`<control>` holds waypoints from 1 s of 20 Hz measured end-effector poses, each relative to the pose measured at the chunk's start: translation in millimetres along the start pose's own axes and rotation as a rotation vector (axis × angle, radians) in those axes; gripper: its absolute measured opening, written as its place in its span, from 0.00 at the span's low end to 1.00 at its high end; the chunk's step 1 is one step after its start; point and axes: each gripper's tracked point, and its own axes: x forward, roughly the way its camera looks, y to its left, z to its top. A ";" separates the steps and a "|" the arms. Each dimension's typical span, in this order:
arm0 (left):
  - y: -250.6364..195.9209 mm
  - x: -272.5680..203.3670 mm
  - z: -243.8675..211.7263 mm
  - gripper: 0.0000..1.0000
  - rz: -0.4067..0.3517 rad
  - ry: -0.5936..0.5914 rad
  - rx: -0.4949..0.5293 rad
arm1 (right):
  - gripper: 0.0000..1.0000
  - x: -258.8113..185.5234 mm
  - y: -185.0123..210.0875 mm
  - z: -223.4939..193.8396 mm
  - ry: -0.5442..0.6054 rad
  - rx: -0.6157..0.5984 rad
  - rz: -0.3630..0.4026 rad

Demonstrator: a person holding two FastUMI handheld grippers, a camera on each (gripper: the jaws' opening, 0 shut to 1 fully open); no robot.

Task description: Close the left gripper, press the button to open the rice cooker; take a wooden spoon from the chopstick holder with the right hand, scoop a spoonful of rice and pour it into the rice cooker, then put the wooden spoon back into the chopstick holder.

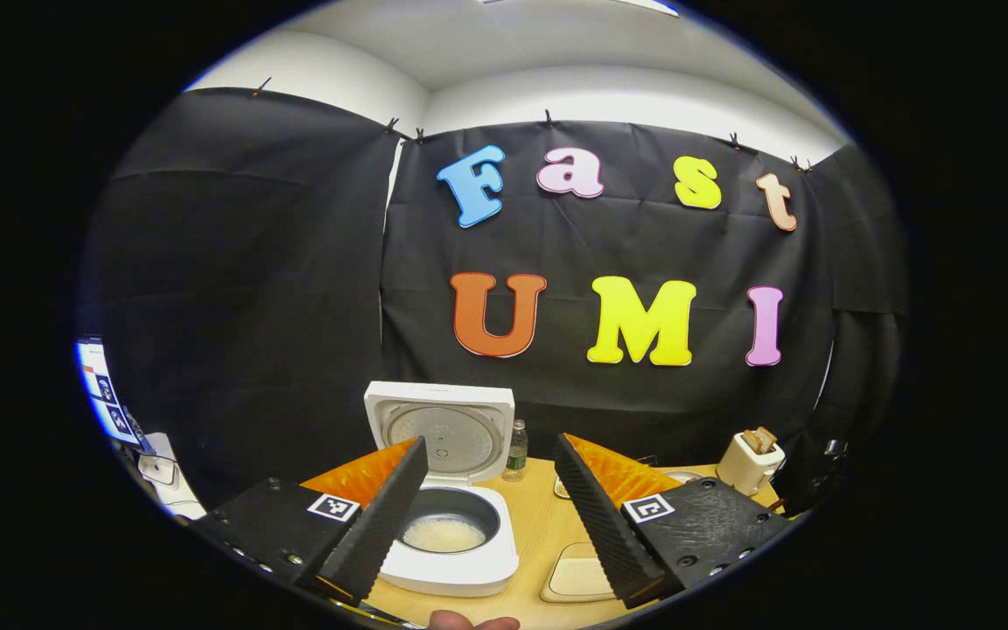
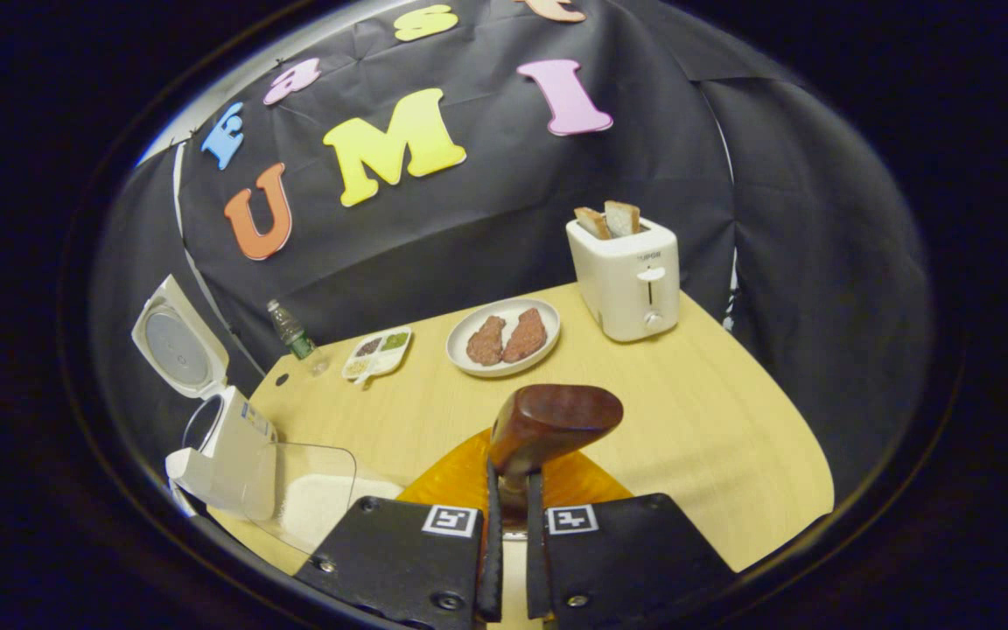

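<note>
Now, left gripper [image 1: 490, 499]: hanging apart near the open rice cooker [image 1: 451, 542] (button done).
Right gripper [image 2: 508, 534]: clamping the wooden spoon [image 2: 548, 429] for scooping.

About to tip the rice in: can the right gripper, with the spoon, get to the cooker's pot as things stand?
Probably yes. The rice cooker stands with its lid raised, the pot lies uncovered, and the right gripper grips the wooden spoon; the clear container beside the cooker may crowd the path.

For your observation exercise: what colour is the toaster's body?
Cream-white; the toaster shows best in the right gripper view, with bread slices in its slots.
</note>
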 end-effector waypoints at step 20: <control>131.3 -12.9 -16.9 0.94 -0.077 -0.004 -0.004 | 0.10 -19.6 190.6 -43.6 -0.063 -0.324 -0.042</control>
